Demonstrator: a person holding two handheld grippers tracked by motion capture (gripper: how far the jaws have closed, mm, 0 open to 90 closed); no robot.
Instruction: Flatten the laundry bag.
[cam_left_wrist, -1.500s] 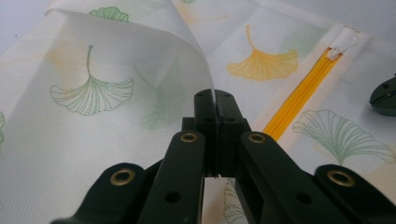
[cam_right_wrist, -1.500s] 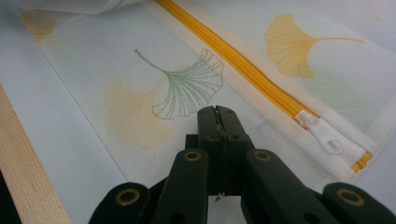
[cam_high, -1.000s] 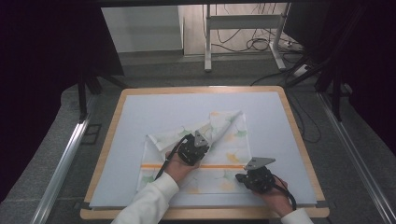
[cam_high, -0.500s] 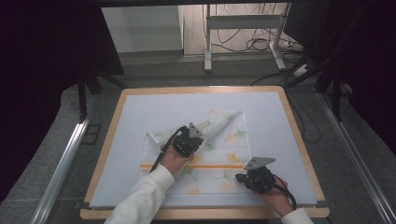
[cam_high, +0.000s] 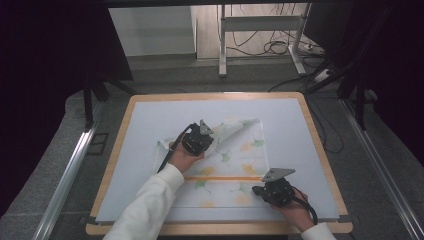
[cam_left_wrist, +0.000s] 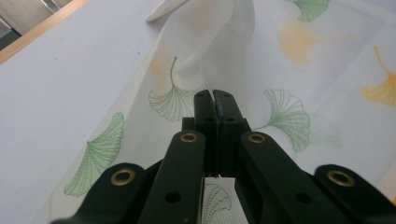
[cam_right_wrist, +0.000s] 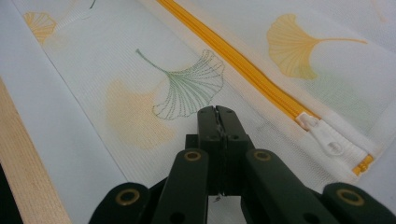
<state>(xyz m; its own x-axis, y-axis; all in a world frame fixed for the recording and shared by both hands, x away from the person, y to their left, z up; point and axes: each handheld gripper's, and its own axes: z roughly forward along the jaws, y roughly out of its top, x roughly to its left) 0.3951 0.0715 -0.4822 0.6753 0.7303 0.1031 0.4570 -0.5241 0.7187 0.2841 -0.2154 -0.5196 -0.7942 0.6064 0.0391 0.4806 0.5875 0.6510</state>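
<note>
A white mesh bag (cam_high: 240, 160) printed with green and yellow ginkgo leaves lies on a pale blue mat (cam_high: 150, 125). An orange zipper (cam_high: 220, 178) crosses it. My left gripper (cam_high: 206, 131) is over the bag's far left part, shut on a raised fold of the fabric (cam_left_wrist: 219, 56); in the left gripper view its jaws (cam_left_wrist: 215, 95) meet around that fold. My right gripper (cam_high: 256, 190) rests near the bag's front right corner, shut, its tips (cam_right_wrist: 215, 111) just above flat fabric (cam_right_wrist: 140, 107). The zipper (cam_right_wrist: 243, 65) ends at a white pull (cam_right_wrist: 327, 135) to their right.
The mat lies in a wooden-rimmed table top (cam_high: 320, 150); that rim (cam_right_wrist: 23, 177) is close at the left of the right gripper view. Beyond the table are a dark floor, a metal stand (cam_high: 222, 50) and cables (cam_high: 280, 47).
My left gripper has moved away from the person with the fold in its jaws, and the narrow folded flap has spread into a wider sheet. The right gripper has stayed put.
</note>
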